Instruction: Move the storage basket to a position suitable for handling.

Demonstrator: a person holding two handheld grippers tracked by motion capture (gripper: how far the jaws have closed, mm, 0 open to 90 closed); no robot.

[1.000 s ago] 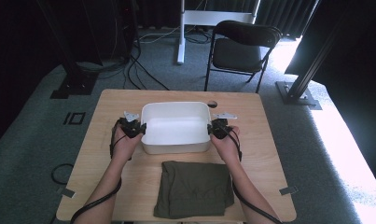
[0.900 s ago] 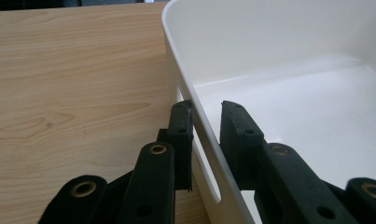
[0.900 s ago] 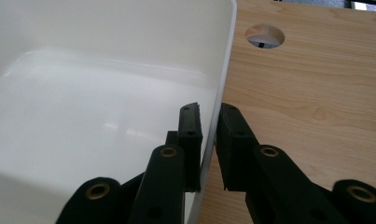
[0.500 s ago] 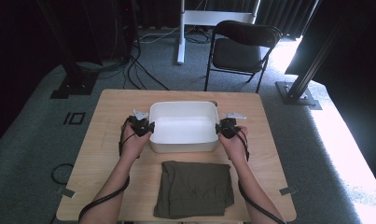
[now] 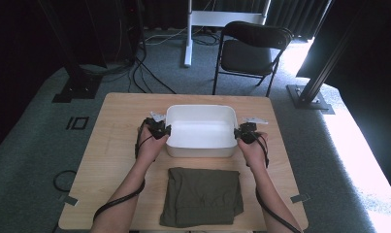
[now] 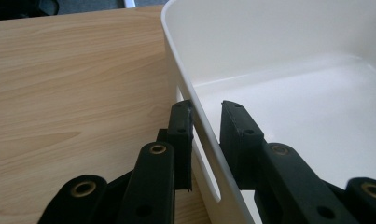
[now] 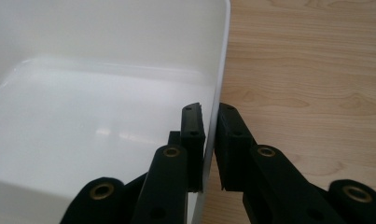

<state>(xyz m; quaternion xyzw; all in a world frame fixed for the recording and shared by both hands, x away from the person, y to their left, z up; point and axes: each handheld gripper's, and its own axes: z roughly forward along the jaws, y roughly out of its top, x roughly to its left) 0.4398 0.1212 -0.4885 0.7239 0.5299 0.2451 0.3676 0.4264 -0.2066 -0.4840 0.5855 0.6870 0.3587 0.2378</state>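
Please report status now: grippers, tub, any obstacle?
Left gripper and right gripper each clamp a tub wall. Folded cloth lies near, apart.

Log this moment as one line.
left tool: shut on tub wall | right tool: shut on opposite wall | tub: on table | cloth: folded, nearer person

The white tub is a rectangular plastic container with rounded corners, a thin rim and smooth glossy walls. It stands upright and level on the light wooden bench, toward the far half, its long sides running across the bench. Its inside is bare, the floor catching a soft sheen of light. Each of its 2 short end walls is pinched at the rim, and in the left gripper view a slot-shaped handle opening shows in that end wall just under the rim. A folded dark olive cloth lies near its front side, apart from it.
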